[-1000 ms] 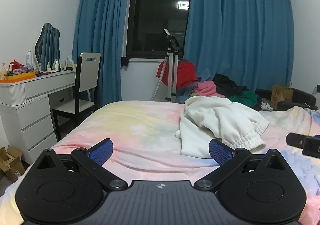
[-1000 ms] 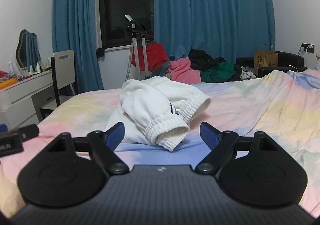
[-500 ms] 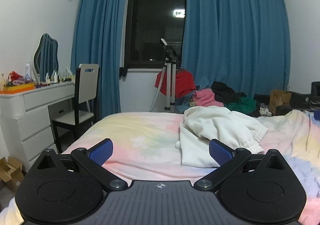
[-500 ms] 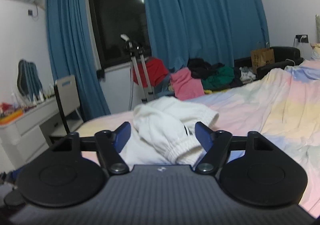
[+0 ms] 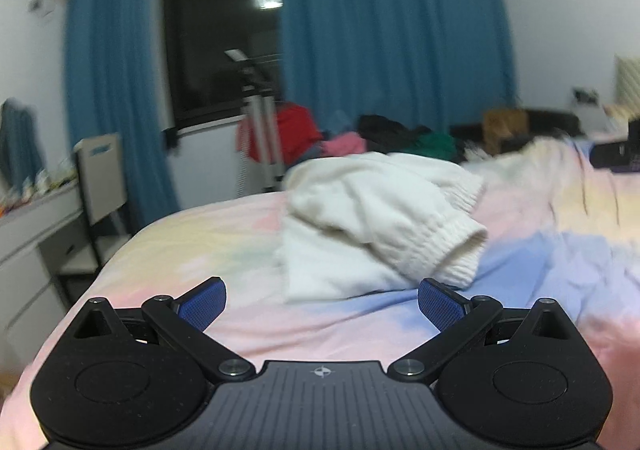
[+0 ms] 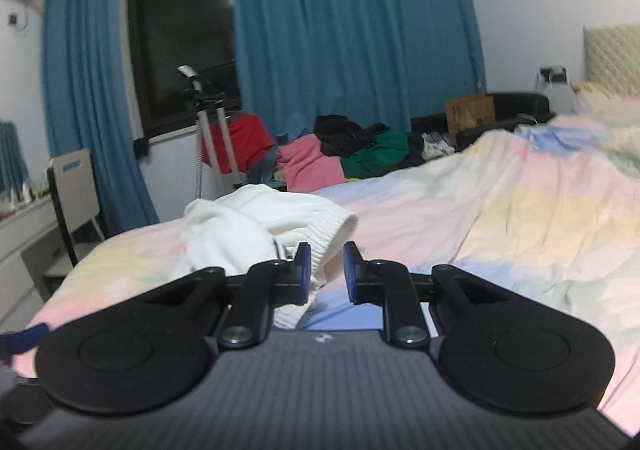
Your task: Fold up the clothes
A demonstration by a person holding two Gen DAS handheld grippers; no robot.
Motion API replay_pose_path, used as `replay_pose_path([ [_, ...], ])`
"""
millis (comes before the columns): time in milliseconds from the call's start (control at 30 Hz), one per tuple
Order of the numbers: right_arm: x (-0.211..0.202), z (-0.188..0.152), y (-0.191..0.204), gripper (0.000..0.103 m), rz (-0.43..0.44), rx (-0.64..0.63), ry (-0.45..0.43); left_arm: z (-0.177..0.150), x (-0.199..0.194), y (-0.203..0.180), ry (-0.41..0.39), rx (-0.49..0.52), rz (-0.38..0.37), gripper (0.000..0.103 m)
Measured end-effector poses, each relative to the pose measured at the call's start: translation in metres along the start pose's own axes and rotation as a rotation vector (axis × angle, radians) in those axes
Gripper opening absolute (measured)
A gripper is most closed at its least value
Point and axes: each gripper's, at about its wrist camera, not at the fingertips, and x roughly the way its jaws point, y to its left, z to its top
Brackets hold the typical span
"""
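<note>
The right gripper, low centre of the right wrist view, has its blue pads drawn close with a narrow gap left, and the ribbed cuff of a white garment sits in and just behind that gap; whether the pads already pinch the knit cannot be told from here. The left gripper, at the bottom of the left wrist view, holds its fingers wide apart and grips nothing, aimed at the same white garment, which lies crumpled in a heap at mid-frame on the pastel bedspread.

The step in hand looks like taking first hold of the heap so it can be spread flat. To do it well, the right pads should bite only the cuff's ribbed edge, not the bedspread beneath, and the left should take a second edge well apart from the first, so a lift opens the cloth rather than bunching it. Soft knit will sag and slip from a shallow pinch.

Beyond the bed, a pile of coloured clothes lies right of centre before blue curtains, with a chair at the left edge.
</note>
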Motion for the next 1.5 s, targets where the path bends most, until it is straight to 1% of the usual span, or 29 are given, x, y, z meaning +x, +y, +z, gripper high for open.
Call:
replay_pose_path([
  [100,0.015,-0.003,-0.012,0.021,-0.001,0.050,0.030,0.005,0.043,-0.033,-0.001,0.120,-0.012,0.103],
  [167,0.025,-0.004,-0.020,0.021,-0.002,0.084,0.049,0.006,0.069,-0.053,-0.009,0.175,-0.043,0.103],
  [233,0.035,-0.006,-0.028,0.021,-0.003,0.117,0.069,0.006,0.096,-0.075,-0.003,0.252,-0.072,0.103],
  [267,0.042,-0.007,-0.033,0.021,0.003,0.135,0.094,0.004,0.109,-0.087,-0.012,0.307,-0.060,0.103],
  [333,0.055,-0.010,-0.043,0.021,-0.018,0.158,0.125,0.003,0.131,-0.105,-0.029,0.357,-0.024,0.103],
  [400,0.066,-0.013,-0.050,0.021,-0.051,0.175,0.130,0.006,0.150,-0.116,-0.040,0.347,-0.013,0.103],
  [433,0.071,-0.014,-0.054,0.021,-0.068,0.186,0.128,0.005,0.155,-0.120,-0.066,0.346,0.002,0.103],
  [467,0.076,-0.015,-0.056,0.021,-0.076,0.197,0.131,0.005,0.161,-0.127,-0.105,0.357,0.033,0.101],
  [533,0.087,-0.016,-0.060,0.021,-0.074,0.219,0.150,0.006,0.168,-0.135,-0.160,0.377,0.077,0.088],
  [567,0.091,-0.016,-0.062,0.021,-0.079,0.224,0.152,0.008,0.169,-0.137,-0.181,0.377,0.089,0.084],
  [600,0.094,-0.016,-0.065,0.021,-0.083,0.229,0.154,0.011,0.169,-0.138,-0.203,0.372,0.102,0.074],
  [633,0.097,-0.016,-0.068,0.021,-0.088,0.233,0.156,0.015,0.165,-0.136,-0.234,0.351,0.115,0.060],
  [667,0.101,-0.017,-0.071,0.021,-0.092,0.238,0.158,0.020,0.160,-0.133,-0.262,0.327,0.125,0.052],
  [700,0.102,-0.017,-0.075,0.021,-0.086,0.261,0.161,0.026,0.154,-0.127,-0.283,0.298,0.127,0.043],
  [733,0.102,-0.017,-0.077,0.021,-0.078,0.278,0.163,0.032,0.148,-0.121,-0.304,0.268,0.128,0.031],
  [767,0.102,-0.017,-0.079,0.021,-0.071,0.294,0.166,0.038,0.142,-0.115,-0.321,0.236,0.128,0.025],
  [833,0.101,-0.017,-0.074,0.021,-0.058,0.275,0.159,0.050,0.130,-0.093,-0.337,0.151,0.124,0.022],
  [900,0.097,-0.015,-0.066,0.021,-0.042,0.238,0.143,0.063,0.114,-0.064,-0.351,0.055,0.124,0.019],
  [967,0.092,-0.013,-0.059,0.021,-0.022,0.211,0.133,0.073,0.099,-0.031,-0.347,-0.032,0.130,0.018],
  [1067,0.083,-0.010,-0.050,0.021,0.002,0.156,0.121,0.079,0.074,0.025,-0.316,-0.158,0.133,0.015],
  [1200,0.071,-0.007,-0.034,0.021,0.076,0.089,0.103,0.081,0.047,0.104,-0.275,-0.308,0.136,0.014],
  [1333,0.055,-0.008,-0.008,0.021,0.176,-0.006,0.092,0.067,0.036,0.166,-0.227,-0.413,0.176,0.014],
  [1400,0.051,-0.014,0.009,0.021,0.219,-0.053,0.113,0.048,0.048,0.191,-0.165,-0.468,0.191,0.014],
  [1500,0.051,-0.027,0.035,0.022,0.287,-0.131,0.177,0.015,0.056,0.224,-0.053,-0.523,0.222,0.014],
])
